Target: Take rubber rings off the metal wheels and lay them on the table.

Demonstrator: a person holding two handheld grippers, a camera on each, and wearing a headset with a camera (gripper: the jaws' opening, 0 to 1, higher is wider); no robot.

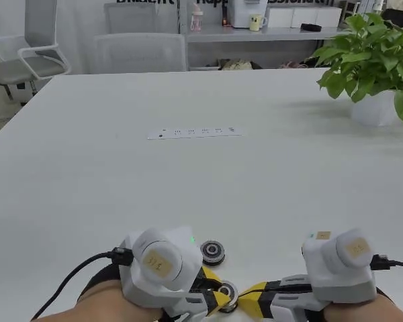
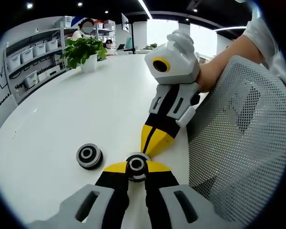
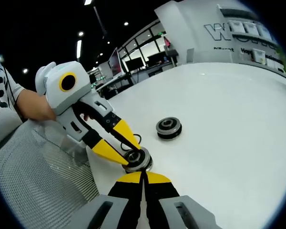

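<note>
The left gripper point(image 2: 136, 170) is clenched on a metal wheel point(image 2: 136, 163), low in the centre of its own view. The right gripper point(image 3: 143, 175) has its jaws pressed together, tips against that wheel's rim. Both gripper views show this grip plainly, while the head view crowds it against the bottom edge. A second wheel point(image 1: 213, 251) lies free on the table point(image 1: 188, 188) just above. At upper right, a white pot point(image 1: 376, 109) holds a leafy plant point(image 1: 366, 54).

The wall sign point(image 3: 218, 31) reads "WO" (rest illegible).
</note>
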